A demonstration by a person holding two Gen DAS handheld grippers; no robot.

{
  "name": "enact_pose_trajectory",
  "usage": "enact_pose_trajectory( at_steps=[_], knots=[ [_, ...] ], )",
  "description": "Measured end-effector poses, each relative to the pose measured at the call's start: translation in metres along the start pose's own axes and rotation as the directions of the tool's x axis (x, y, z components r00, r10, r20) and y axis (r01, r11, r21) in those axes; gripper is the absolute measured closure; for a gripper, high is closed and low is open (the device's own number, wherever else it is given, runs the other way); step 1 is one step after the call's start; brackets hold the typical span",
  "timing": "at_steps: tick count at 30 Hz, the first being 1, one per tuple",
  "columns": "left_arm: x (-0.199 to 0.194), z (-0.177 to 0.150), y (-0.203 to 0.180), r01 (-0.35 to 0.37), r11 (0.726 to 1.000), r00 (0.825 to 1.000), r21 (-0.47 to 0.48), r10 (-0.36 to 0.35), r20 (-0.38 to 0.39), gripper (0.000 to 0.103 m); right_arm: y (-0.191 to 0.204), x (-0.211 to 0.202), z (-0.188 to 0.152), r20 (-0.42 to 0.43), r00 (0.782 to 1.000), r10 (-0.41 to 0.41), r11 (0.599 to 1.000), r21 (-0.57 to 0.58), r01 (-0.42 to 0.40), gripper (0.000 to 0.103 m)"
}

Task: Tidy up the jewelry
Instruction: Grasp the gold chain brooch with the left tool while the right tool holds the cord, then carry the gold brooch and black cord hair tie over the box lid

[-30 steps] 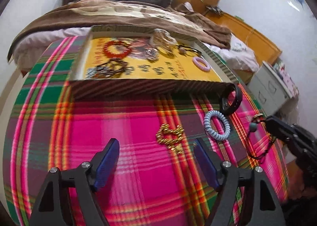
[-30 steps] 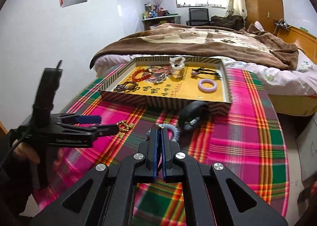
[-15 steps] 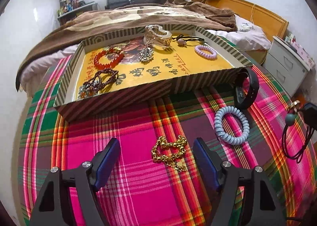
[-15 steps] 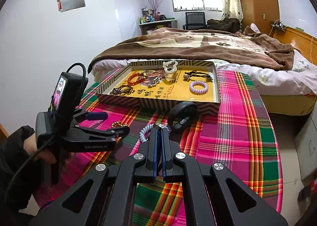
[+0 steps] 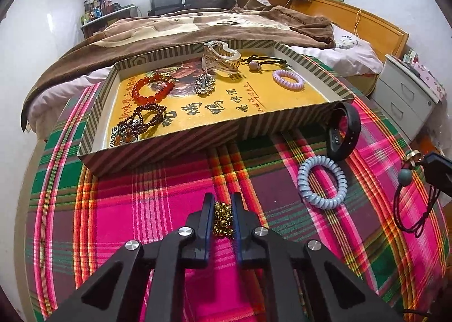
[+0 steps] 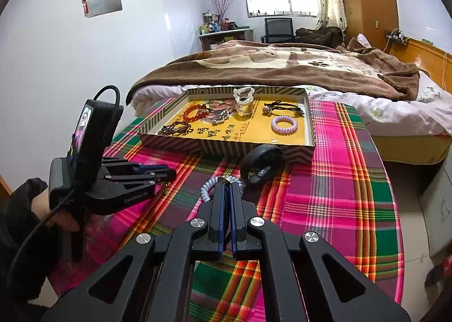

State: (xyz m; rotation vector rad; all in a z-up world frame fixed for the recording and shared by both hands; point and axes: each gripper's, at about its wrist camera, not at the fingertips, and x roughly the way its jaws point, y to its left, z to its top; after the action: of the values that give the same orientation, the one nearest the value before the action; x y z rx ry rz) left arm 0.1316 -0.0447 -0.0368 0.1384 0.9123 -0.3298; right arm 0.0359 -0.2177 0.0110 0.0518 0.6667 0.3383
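- The left gripper, black with blue pads, has just closed its jaws; a bunched gold bead chain sits pinched between the pads, low over the pink, green and orange plaid cloth.
- The landmark is the shallow striped cardboard tray with a yellow printed floor; the gold chain and left gripper are on the near side of it, in front of its front wall.
- The right gripper is shut tight on the black cord of a hair tie with a grey-green bead, which hangs from its tip, off to the right of the tray's near right corner in the left wrist view.
- A pale blue spiral hair tie lies flat on the cloth in front of the tray's right end.
- A black wristband stands on edge, touching or just beside the tray's near right corner.
- Inside the tray: a red bead bracelet at the left, dark brown bead bracelets near the front left corner, a clear glass shoe-shaped ornament at the back middle, a silver brooch just in front of it, a black hair tie with a pink bead at the back right, and a lilac spiral hair tie on the right.
- A person's hand in a dark sleeve holds the left gripper's handle.
- Behind the tray is a bed with a brown blanket.
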Motion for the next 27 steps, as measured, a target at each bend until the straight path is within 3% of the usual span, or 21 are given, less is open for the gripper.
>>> enact_pose_trajectory(
  at_steps=[18, 27],
  knots=[
    [-0.044, 0.015, 0.003, 0.040, 0.999, 0.995, -0.027, -0.037, 0.096, 0.094, 0.000, -0.006, 0.008, 0.028, 1.000, -0.003, 1.000, 0.003, 0.003, 0.100],
    [-0.066, 0.034, 0.016, 0.070, 0.996, 0.987, -0.055, -0.061, 0.146, 0.094, -0.003, -0.011, 0.032, 0.071, 0.997, 0.004, 1.000, 0.004, -0.005, 0.100]
  ],
)
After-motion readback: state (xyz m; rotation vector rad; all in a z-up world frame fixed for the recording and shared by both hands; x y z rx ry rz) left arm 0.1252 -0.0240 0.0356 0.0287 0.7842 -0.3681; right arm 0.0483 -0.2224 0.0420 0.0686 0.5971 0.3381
